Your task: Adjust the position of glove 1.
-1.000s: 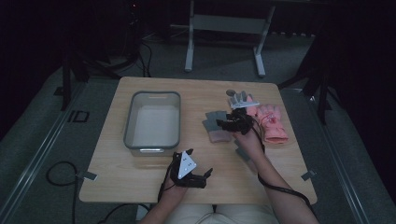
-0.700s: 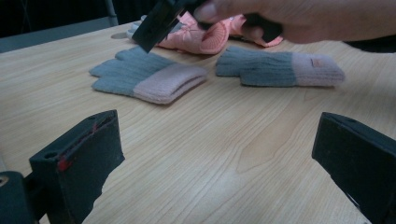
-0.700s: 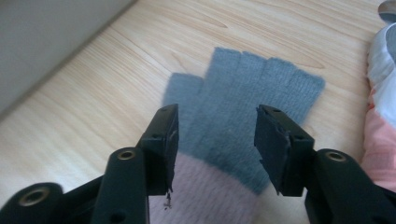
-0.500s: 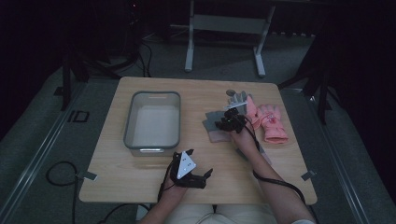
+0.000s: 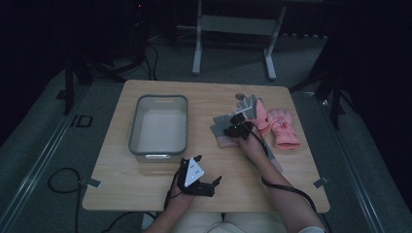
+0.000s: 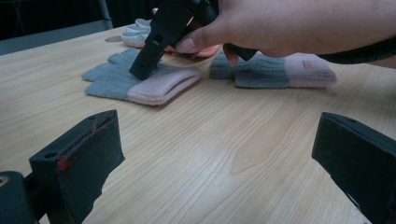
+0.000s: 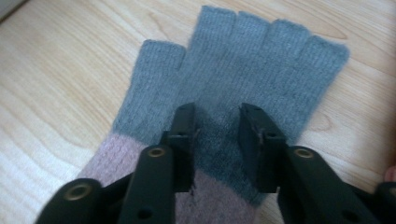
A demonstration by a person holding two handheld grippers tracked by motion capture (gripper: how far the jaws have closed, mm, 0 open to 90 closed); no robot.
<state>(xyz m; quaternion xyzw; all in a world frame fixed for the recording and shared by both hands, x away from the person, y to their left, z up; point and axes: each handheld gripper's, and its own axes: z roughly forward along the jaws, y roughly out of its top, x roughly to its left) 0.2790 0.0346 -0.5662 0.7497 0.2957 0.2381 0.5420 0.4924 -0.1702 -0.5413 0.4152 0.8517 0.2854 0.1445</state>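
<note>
A grey fingerless glove with a pink cuff (image 7: 261, 60) lies flat on the wooden table (image 5: 145, 194), also seen as the glove (image 5: 219, 130) right of the middle. My right gripper (image 7: 217, 114) points down onto its palm, jaws a narrow gap apart with flat knit between them; it is the right gripper (image 5: 234, 128) and the black right gripper tip (image 6: 144, 65). My left gripper (image 5: 212, 184) rests near the front edge, and the left gripper (image 6: 219, 128) is wide open on nothing. A second grey and pink glove (image 6: 275, 70) lies behind the right hand.
A grey plastic bin (image 5: 133, 131) stands left of the middle, nothing visible inside. Pink gloves (image 5: 284, 130) and a pale grey glove (image 5: 248, 102) lie at the right rear. A cable trails from the right forearm (image 5: 286, 189).
My right gripper has moved left and a little nearer, from over the pink gloves onto the grey glove. The left gripper has stayed put.
</note>
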